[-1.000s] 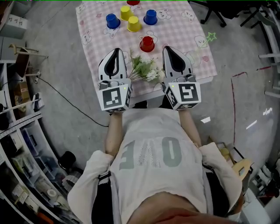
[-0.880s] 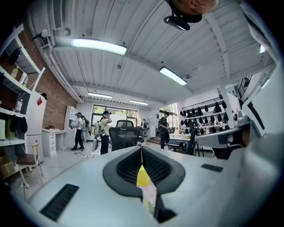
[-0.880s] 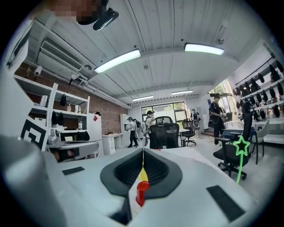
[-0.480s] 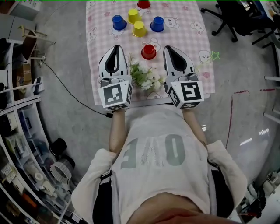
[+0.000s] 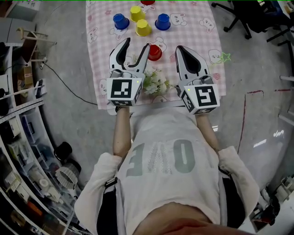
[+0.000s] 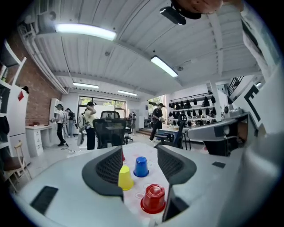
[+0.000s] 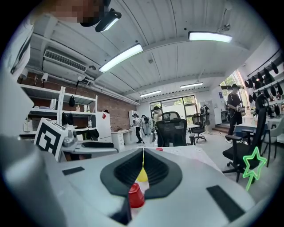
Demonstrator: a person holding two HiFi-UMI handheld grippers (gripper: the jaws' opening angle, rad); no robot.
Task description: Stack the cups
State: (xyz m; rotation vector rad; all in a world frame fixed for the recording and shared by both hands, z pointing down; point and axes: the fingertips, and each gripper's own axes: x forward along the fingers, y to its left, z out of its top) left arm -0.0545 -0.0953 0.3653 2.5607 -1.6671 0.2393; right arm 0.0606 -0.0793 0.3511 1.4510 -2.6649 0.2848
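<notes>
Nothing is stacked yet as far as we can see. Six cups stand singly, mouth down, on the pink-checked worktop (image 5: 202, 32), none touching another. The near red cup (image 5: 155, 52) sits just beside the inner fingertip of the left tool (image 5: 137, 45). Beyond it are two yellow cups (image 5: 143, 28), two blue cups (image 5: 121, 21) and a second red cup (image 5: 147, 2), cut off by the top edge.

The left tool's jaws have just been opening and now stand wide apart with nothing pressed between them; its own view shows the cups ahead through the gap. The right tool (image 5: 180, 49) has its jaws together and is empty. We judge the whole job is still to do, with the near red cup the likely first pick. The cups look small, tapered, glossy and probably plastic. Flowers (image 5: 154, 81) lie between the tools.
</notes>
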